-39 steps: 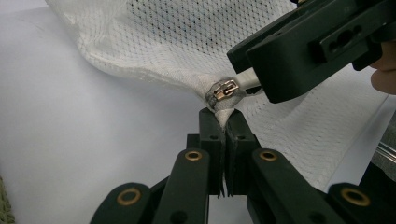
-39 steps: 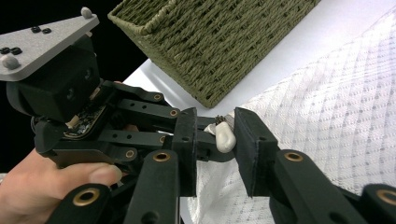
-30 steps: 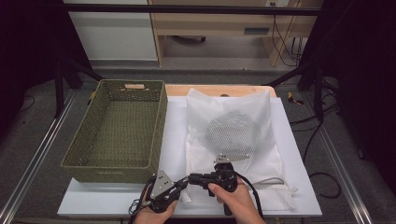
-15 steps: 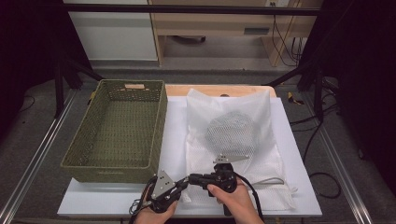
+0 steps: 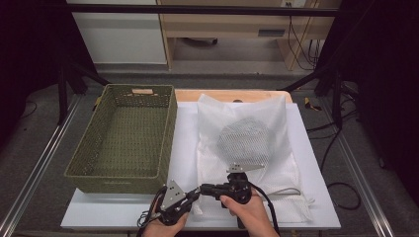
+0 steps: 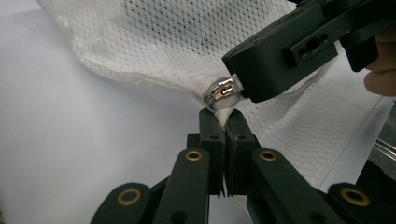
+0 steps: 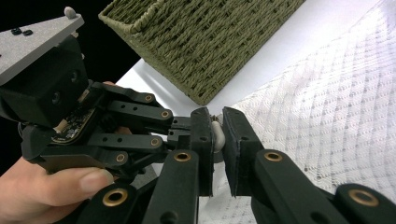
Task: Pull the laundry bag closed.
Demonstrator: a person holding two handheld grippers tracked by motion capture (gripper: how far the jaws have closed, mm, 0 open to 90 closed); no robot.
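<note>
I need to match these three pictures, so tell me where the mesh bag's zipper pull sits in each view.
High view: too small to make out; it lies where the two hand-held grippers meet at the white mesh bag's near left corner.
Left gripper view: zipper pull at centre, just above the closed jaws.
Right gripper view: a pale bit between the jaws, centre.
Shared landmark: the mesh bag's corner.

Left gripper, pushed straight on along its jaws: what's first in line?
The left gripper is shut on the corner of the white mesh laundry bag. Just beyond the small metal zipper pull sits the right gripper, so it would probably meet that first; depth is hard to judge.
</note>
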